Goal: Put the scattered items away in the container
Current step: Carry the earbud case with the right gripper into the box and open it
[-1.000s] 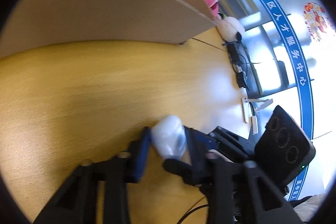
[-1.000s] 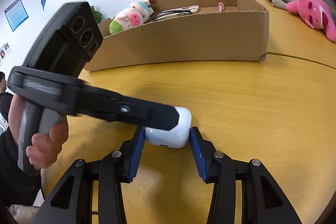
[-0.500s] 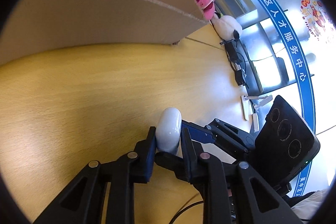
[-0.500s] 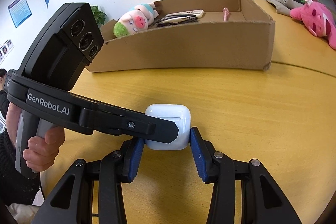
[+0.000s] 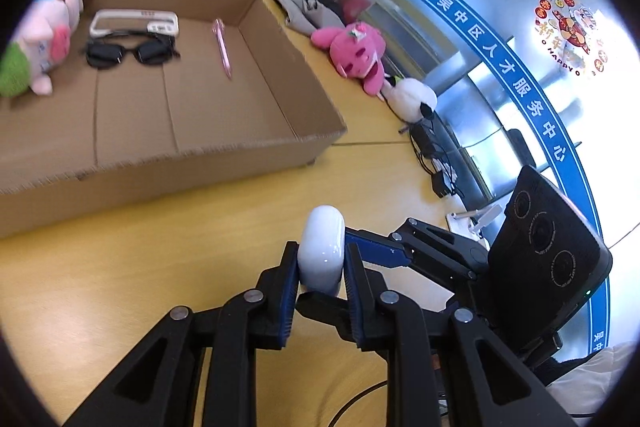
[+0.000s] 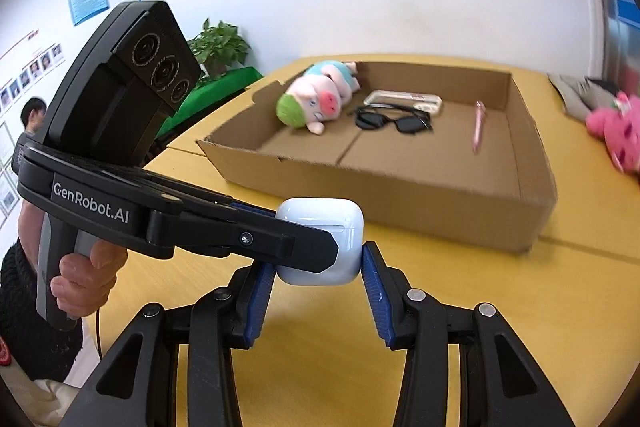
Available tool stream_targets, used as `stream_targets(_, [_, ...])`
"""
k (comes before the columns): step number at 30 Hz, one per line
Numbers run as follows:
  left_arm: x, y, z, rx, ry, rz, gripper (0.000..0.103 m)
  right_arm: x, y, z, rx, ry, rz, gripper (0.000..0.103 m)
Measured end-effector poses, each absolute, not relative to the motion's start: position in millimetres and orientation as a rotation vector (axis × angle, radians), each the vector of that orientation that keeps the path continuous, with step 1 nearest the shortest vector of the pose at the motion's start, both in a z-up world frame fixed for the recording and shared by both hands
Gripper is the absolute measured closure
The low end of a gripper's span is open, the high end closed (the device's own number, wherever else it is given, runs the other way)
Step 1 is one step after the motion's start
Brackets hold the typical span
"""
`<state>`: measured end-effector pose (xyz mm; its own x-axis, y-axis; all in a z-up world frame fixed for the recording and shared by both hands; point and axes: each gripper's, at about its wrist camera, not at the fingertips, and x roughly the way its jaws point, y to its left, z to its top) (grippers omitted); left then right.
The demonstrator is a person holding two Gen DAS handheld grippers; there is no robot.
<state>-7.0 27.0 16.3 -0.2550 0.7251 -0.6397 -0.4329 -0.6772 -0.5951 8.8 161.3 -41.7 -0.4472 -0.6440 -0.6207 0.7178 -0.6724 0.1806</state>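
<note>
Left gripper point(image 5: 321, 269) clamped on the case point(image 5: 322, 251) — both blue pads pressed flat against its narrow sides. In the right wrist view the left gripper point(image 6: 316, 243) comes in from the left, its black finger lying across the front of the case point(image 6: 338, 243).

Right gripper point(image 6: 318, 281): fingers bracket the case on its wide sides. The right pad point(image 6: 370, 267) touches or nearly touches the case; contact on the other side is hidden behind the left gripper's finger. Cannot tell whether it is gripping or merely closed around it.

The case looks held up off the table point(image 6: 460, 267), in front of the box point(image 6: 400, 187), near the box's front wall and outside it.

Box contents — plush pig point(image 6: 316, 99) at the left end, sunglasses point(image 6: 394, 121) in the middle with a white remote point(image 6: 408, 99) just behind them, pink pen point(image 6: 478, 125) toward the right end.

Outside the box, on the table to its right: pink plush point(image 5: 356, 53), a white plush point(image 5: 412, 99) just beside it, and cables point(image 5: 434, 155) nearer the window. A hand point(image 6: 86, 287) grips the left gripper's handle.
</note>
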Motion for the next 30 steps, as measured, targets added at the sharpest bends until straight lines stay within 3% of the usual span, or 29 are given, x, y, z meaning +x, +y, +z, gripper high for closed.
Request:
stream_targets(17, [-88,-52,46,-1.224,-0.403,2.114,0.083,-77,49,-6,0.872,0.385,-1.92,0.056])
stream_targets(30, [-190,-95,-21,-1.561,-0.429,2.062,0.083,-183,-41,-69,1.23,0.45,-1.611,0.056])
